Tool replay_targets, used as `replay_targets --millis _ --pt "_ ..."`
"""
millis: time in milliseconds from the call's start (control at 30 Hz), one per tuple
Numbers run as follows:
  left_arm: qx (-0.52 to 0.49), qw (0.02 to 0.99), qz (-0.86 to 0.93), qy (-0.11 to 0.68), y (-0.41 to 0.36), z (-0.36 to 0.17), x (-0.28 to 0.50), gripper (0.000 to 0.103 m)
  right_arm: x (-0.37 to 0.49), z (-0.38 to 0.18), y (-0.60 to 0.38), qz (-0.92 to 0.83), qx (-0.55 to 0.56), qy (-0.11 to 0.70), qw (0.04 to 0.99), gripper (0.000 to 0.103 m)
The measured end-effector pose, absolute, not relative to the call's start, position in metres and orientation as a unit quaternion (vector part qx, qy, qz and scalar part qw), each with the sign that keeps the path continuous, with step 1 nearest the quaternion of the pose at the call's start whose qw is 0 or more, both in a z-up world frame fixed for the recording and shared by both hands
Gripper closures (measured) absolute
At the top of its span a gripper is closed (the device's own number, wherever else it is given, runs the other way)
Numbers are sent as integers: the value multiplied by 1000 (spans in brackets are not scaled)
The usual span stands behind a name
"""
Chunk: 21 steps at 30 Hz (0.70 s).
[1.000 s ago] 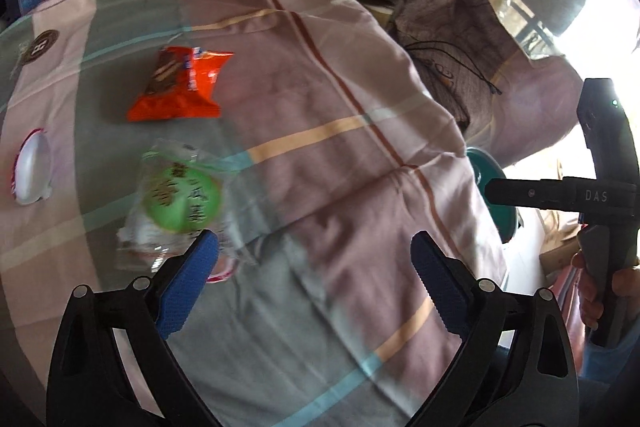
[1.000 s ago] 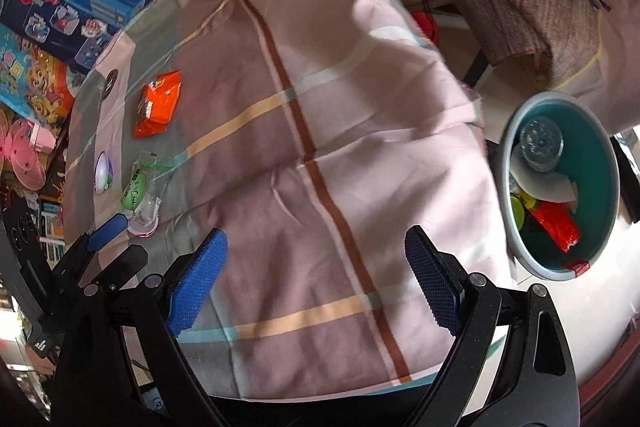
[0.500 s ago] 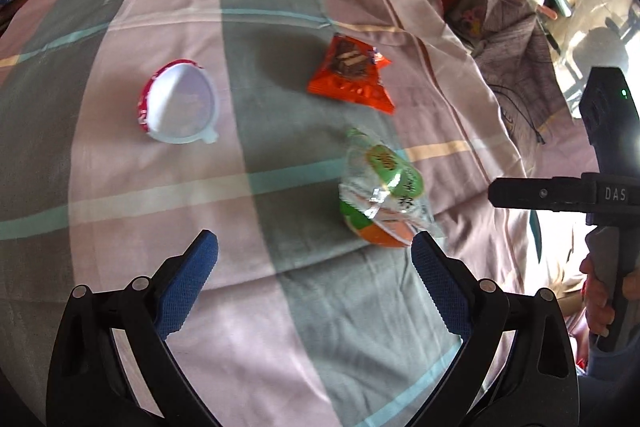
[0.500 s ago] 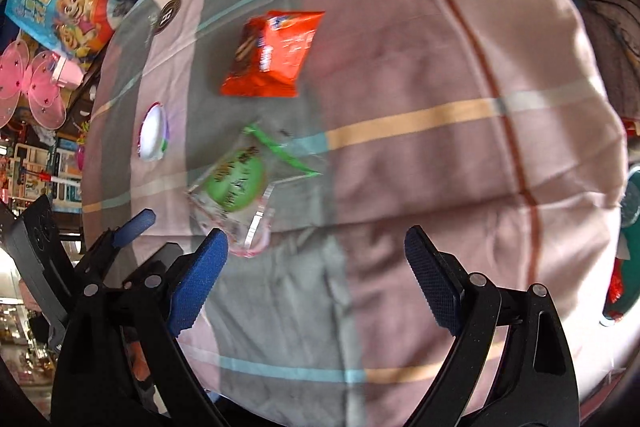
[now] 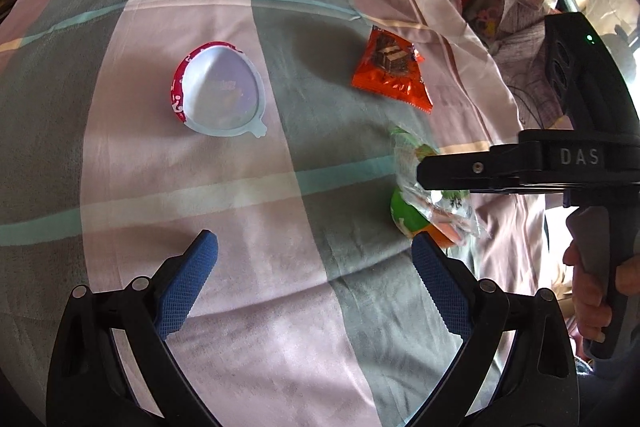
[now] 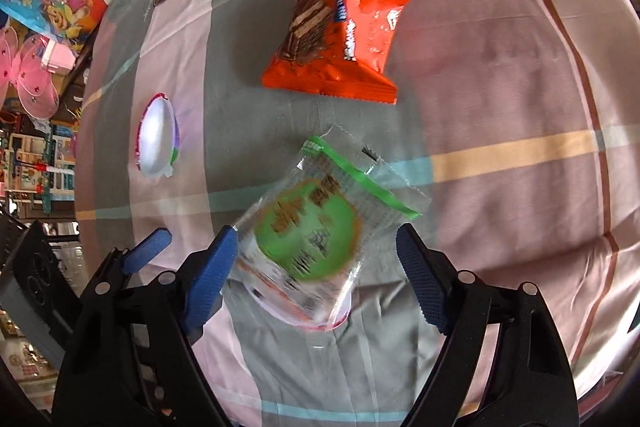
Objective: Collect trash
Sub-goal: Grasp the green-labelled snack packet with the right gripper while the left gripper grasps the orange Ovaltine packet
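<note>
The right gripper [image 6: 316, 267] leans low over the checked tablecloth [image 6: 500, 107], its black frame entering from 6 o'clock of its own view; in the left view it reaches in from 3 o'clock, a bare hand [image 5: 592, 291] wrapped round its grey handle. Its blue cross-hatched pads stand wide apart on either side of the clear crinkled wrapper [image 6: 316, 227], which shows a round green label and a green strip along one edge; the left pad looks to touch the wrapper's edge, the right pad stands just clear, and nothing is clamped. The left gripper [image 5: 314, 287] hovers above the cloth with its jaws equally wide, holding nothing. At 12 o'clock from the wrapper lies the orange snack packet [image 6: 340, 39], glossy foil, puffed, with crimped ends. At 9 o'clock sits the white plastic cup lid [image 6: 158, 137], egg-shaped, smooth, with a red rim and a small pull tab. The cloth is soft, creased, in pink and grey-green squares.
</note>
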<state>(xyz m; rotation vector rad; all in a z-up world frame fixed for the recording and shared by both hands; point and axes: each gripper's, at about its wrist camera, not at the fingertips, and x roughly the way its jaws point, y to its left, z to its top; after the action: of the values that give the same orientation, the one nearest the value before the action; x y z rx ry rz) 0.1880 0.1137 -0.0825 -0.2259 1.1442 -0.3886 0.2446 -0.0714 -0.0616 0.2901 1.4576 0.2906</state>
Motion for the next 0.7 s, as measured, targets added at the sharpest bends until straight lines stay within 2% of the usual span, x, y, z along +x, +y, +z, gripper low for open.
replay_targets --millis 167,233,467,700 --pt "-104 817 -183 537 112 -83 189 6 244 -73 -69 143 127 665 722 50" --pt "-103 817 -182 538 111 -83 190 6 243 -69 -72 145 122 651 735 69" --pt "-100 817 -185 536 101 -79 200 6 242 -51 -99 137 114 613 769 76" --pt "-92 820 -199 529 77 -68 223 6 227 -44 -150 116 113 604 781 76"
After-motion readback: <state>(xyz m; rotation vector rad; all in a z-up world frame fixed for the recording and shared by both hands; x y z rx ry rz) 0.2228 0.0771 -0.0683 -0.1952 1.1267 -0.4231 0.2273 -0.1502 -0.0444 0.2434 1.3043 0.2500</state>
